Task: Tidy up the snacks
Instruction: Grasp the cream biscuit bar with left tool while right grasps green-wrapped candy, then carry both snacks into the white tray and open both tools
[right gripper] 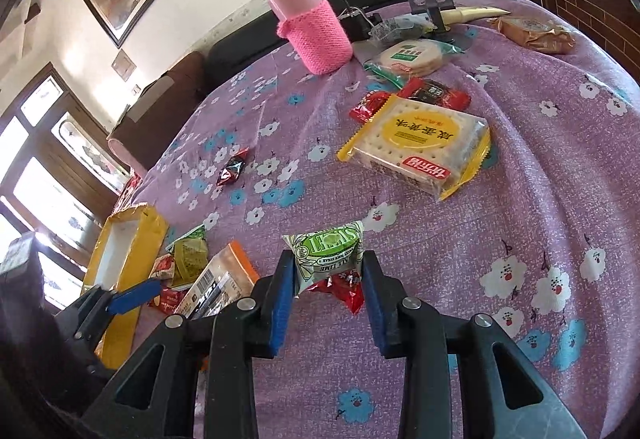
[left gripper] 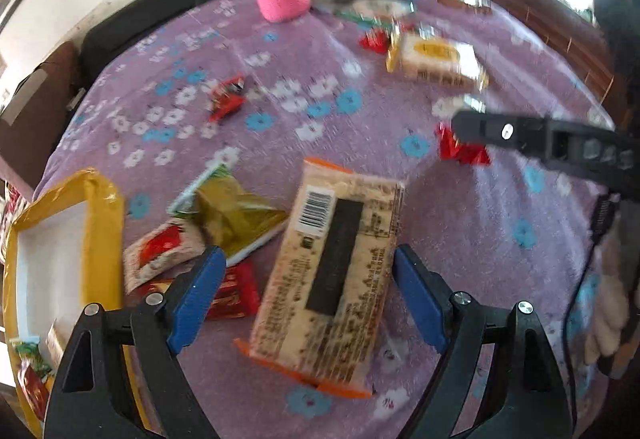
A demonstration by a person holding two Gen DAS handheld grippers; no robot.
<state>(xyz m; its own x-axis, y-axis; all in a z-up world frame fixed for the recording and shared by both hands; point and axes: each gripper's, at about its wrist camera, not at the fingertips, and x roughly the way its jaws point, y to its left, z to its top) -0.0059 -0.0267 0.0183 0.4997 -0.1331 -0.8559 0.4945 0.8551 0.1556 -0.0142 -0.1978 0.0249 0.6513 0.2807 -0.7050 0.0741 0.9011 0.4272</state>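
- Our right gripper (right gripper: pixel 326 285) has its jaws closed on a green lime candy packet (right gripper: pixel 326 253), held above the tabletop (right gripper: pixel 500 199).
- Our left gripper (left gripper: pixel 308 295) has jaws wide apart around a long cracker pack (left gripper: pixel 328 275), not touching it.

Both tools match: the left gripper (left gripper: pixel 306 297) has black plastic arms with triangular cut-outs, round silver screws at the joints and blue pads (left gripper: pixel 197 297) lining its fingers; the right gripper (right gripper: pixel 328 305) wears the same black frame, silver screws and blue pads (right gripper: pixel 280 313), and a thin black cable (left gripper: pixel 576 291) hangs just beside its black body
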